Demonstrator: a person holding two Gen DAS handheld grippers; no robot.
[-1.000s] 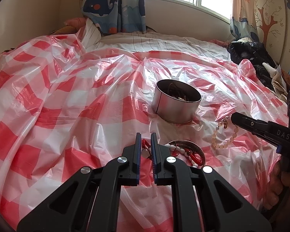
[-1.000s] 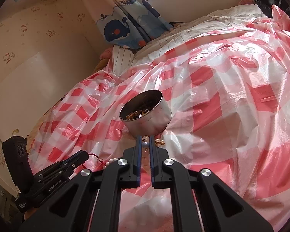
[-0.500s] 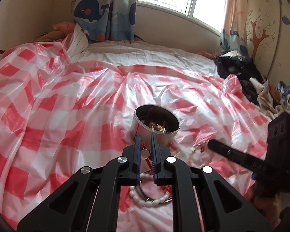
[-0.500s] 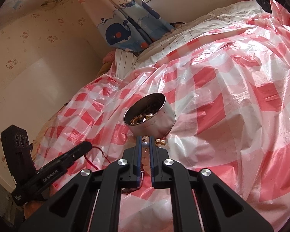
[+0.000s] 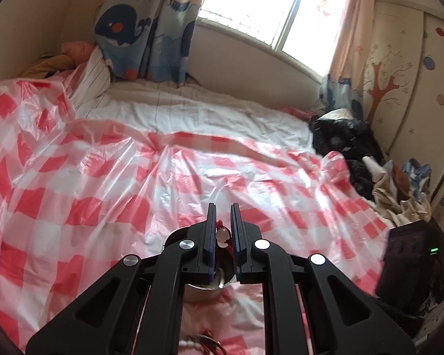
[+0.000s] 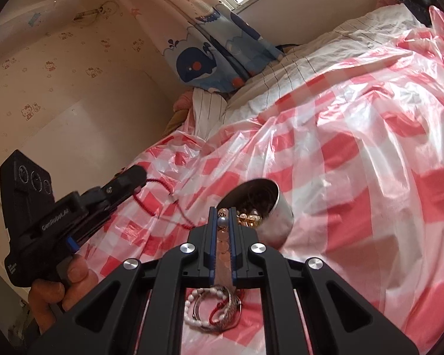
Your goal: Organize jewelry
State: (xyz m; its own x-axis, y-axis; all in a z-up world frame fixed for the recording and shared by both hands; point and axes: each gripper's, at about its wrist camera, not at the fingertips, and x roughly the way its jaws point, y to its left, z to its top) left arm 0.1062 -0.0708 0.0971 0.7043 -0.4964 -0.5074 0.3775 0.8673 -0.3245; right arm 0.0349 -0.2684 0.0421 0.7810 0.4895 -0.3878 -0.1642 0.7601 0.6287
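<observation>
A big bed is covered with a shiny red and white checked sheet (image 6: 355, 153). A round silver tin (image 6: 276, 220) sits on the sheet, and it has gold and pearly beads inside. The left gripper (image 5: 223, 227) has its two fingers squeezed on a red string bracelet (image 5: 222, 236) with a little pale bead on it. From the right side, this red string (image 6: 159, 204) hangs from the left gripper's tip (image 6: 134, 176) in a long loop, up in the air beside the tin. A hand (image 6: 59, 284) holds that gripper from below. In the left camera, the tin (image 5: 174, 236) is just under the fingers and mostly hidden by them. The right gripper (image 6: 223, 222) has its fingers pinched on a string of pale beads (image 6: 222, 236), right next to the tin's rim. Below the right gripper, a small pile of jewelry (image 6: 213, 310) lies on the sheet, with a white bead bracelet, a silver ring bangle and a bit of red. A whale curtain (image 6: 210, 59) hangs by the window.
</observation>
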